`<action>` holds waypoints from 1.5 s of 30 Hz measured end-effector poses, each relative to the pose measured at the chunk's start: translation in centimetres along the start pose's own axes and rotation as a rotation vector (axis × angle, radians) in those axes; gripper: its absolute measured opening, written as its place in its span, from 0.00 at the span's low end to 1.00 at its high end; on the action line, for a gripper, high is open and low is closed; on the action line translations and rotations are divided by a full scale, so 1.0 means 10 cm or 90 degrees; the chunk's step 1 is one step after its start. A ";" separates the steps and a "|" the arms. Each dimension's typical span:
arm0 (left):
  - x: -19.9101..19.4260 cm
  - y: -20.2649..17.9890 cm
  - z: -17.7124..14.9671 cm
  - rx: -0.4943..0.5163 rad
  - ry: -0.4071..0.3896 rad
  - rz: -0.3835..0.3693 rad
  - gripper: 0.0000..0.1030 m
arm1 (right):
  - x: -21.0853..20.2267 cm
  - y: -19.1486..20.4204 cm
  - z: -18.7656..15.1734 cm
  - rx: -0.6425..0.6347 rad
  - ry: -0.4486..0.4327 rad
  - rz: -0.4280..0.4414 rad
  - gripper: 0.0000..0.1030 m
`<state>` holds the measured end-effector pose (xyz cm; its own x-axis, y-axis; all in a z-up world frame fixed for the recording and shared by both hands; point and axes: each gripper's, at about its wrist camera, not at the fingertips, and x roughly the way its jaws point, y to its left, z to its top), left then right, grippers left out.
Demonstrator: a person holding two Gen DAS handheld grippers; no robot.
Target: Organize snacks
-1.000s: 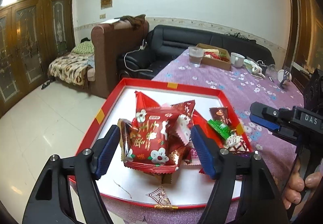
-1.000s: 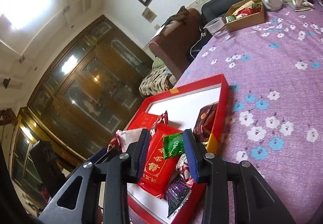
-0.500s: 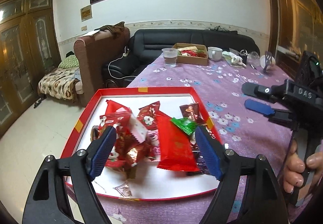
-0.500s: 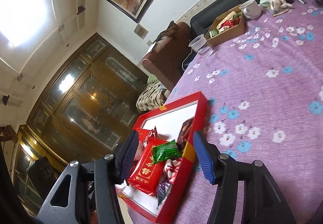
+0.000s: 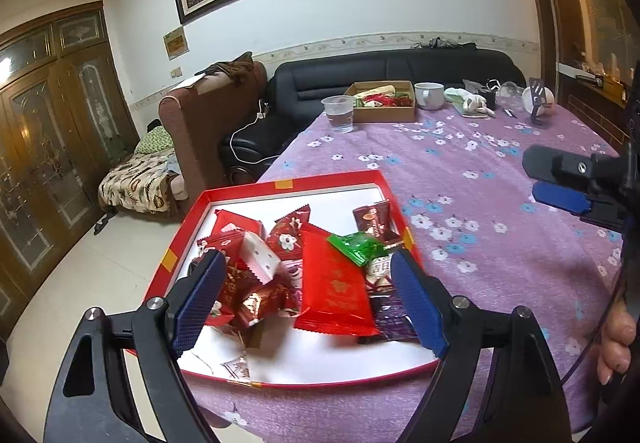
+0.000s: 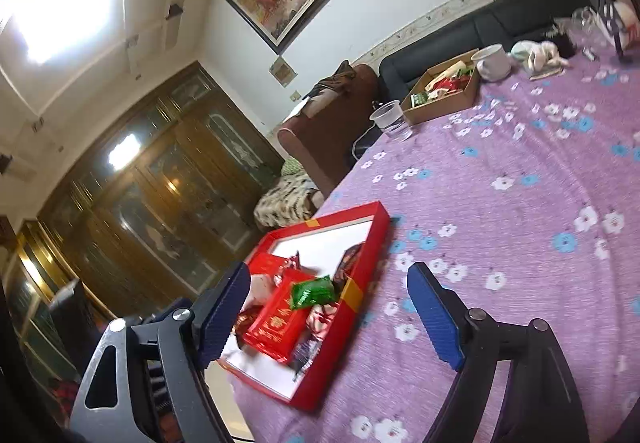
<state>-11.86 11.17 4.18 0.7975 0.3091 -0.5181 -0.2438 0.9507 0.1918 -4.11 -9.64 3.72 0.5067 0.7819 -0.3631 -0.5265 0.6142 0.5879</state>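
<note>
Both grippers have pulled back from the snack pile since a second ago, when the right one was closed in on the green packet and the left framed a red flowered packet; now each stands wide open and empty. Left gripper [image 5: 308, 297] hovers above the near part of the red tray [image 5: 320, 177], whose snacks lie heaped: a long red packet [image 5: 334, 283] with a gold emblem, the green packet [image 5: 356, 247] resting across its upper corner, a brown packet [image 5: 374, 217] by the right wall. Right gripper [image 6: 332, 311] hangs off the tray's right side, over the purple flowered tablecloth [image 6: 520, 203]. Gold characters on the red packet are too blurred to read
</note>
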 end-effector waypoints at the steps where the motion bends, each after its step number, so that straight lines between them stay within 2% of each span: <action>1: 0.00 -0.01 0.01 0.000 0.002 -0.003 0.83 | -0.02 0.00 0.00 -0.004 0.001 -0.005 0.82; 10: -0.04 -0.10 0.07 -0.009 0.013 -0.027 0.83 | -0.25 0.04 0.03 -0.049 -0.018 -0.045 0.82; 18: -0.05 -0.10 0.09 -0.013 0.013 -0.021 0.83 | -0.30 0.03 0.07 -0.045 -0.027 -0.043 0.83; 27: -0.03 0.04 0.07 -0.032 0.016 -0.009 0.83 | -0.16 0.34 -0.02 -0.081 -0.014 -0.020 0.83; 32: -0.04 0.19 0.02 -0.053 0.014 0.006 0.83 | -0.07 0.59 -0.12 -0.111 -0.014 -0.010 0.83; 35: -0.07 0.29 -0.04 -0.068 0.002 0.037 0.83 | -0.04 0.73 -0.23 -0.129 -0.031 -0.018 0.83; 39: -0.11 0.43 -0.16 -0.091 -0.009 0.081 0.83 | 0.07 0.88 -0.34 -0.171 -0.017 -0.031 0.84; 45: -0.11 0.64 -0.28 -0.143 0.006 0.078 0.83 | 0.16 1.02 -0.45 -0.210 -0.003 -0.032 0.84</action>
<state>-15.82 16.99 3.64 0.7494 0.4221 -0.5102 -0.4559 0.8877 0.0647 -11.73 -1.67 5.93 0.5400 0.7499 -0.3823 -0.6931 0.6538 0.3036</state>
